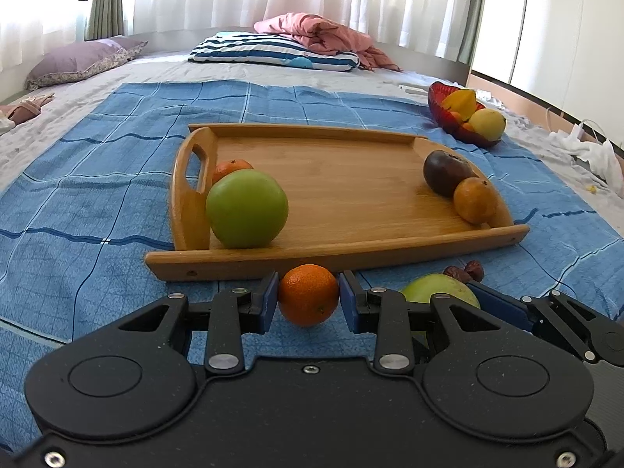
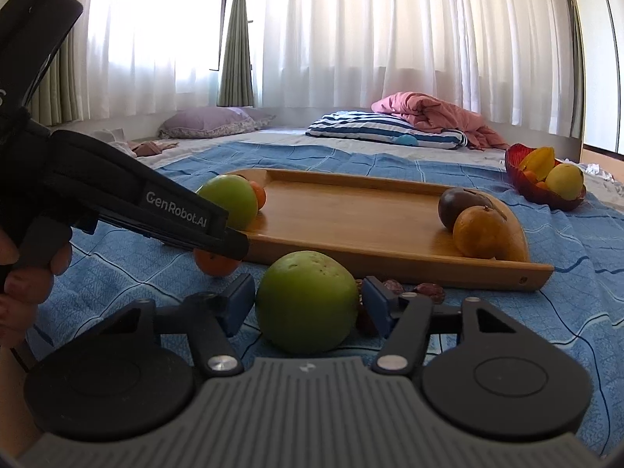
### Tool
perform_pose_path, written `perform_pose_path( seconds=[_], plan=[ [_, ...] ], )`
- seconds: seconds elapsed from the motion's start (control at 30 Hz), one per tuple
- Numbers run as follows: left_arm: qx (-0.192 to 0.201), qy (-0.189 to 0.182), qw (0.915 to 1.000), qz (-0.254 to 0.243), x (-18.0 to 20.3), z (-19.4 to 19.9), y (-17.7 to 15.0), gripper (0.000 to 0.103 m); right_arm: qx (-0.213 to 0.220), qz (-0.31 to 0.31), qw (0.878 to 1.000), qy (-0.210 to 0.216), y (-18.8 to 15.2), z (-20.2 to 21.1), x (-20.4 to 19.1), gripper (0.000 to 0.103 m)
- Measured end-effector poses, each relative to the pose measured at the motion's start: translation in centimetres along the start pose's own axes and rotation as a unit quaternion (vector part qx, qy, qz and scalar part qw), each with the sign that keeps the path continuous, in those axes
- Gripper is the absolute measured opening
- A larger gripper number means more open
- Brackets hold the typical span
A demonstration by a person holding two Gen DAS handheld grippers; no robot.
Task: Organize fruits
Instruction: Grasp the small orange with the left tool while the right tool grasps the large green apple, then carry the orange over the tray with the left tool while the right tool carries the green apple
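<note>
L gripper (image 1: 308, 298) clamps small round orange mandarin (image 1: 308, 294); R gripper (image 2: 308, 304) brackets round green guava (image 2: 307, 302), contact unclear; wooden tray (image 1: 351, 251) at 12.

The left gripper (image 1: 308, 297) points downward, its blue pads pressed on a small orange (image 1: 308, 295) – the right gripper (image 2: 307, 304) brackets a green fruit (image 2: 307, 301), pads just beside its skin.

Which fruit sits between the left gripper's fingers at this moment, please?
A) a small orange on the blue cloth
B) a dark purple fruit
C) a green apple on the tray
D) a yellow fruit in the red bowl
A: the left gripper has its blue pads against either side of the small orange, on the blue cloth just in front of the wooden tray.
</note>
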State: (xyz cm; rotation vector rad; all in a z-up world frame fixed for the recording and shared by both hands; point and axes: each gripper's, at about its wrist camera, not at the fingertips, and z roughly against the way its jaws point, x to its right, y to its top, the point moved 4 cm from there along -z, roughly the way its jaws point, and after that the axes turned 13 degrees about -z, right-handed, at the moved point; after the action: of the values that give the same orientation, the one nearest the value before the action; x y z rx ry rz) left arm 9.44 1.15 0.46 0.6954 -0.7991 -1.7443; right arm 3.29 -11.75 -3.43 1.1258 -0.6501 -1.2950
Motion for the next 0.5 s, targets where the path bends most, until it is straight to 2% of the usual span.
perform_pose_path(
  seconds=[0.23, 0.5],
  plan=[
    [-0.002, 0.000, 1.0000, -0.004, 0.1, -0.1, -0.3, 0.032, 0.001, 0.009, 1.000, -0.002, 0.1, -0.2, -0.2, 0.061],
    [0.019, -0.006, 0.9997, -0.011, 0.1, 0.8, 0.9, 0.032, 0.007, -0.050, 0.999, 0.006, 0.8, 0.2, 0.8, 0.061]
  ],
)
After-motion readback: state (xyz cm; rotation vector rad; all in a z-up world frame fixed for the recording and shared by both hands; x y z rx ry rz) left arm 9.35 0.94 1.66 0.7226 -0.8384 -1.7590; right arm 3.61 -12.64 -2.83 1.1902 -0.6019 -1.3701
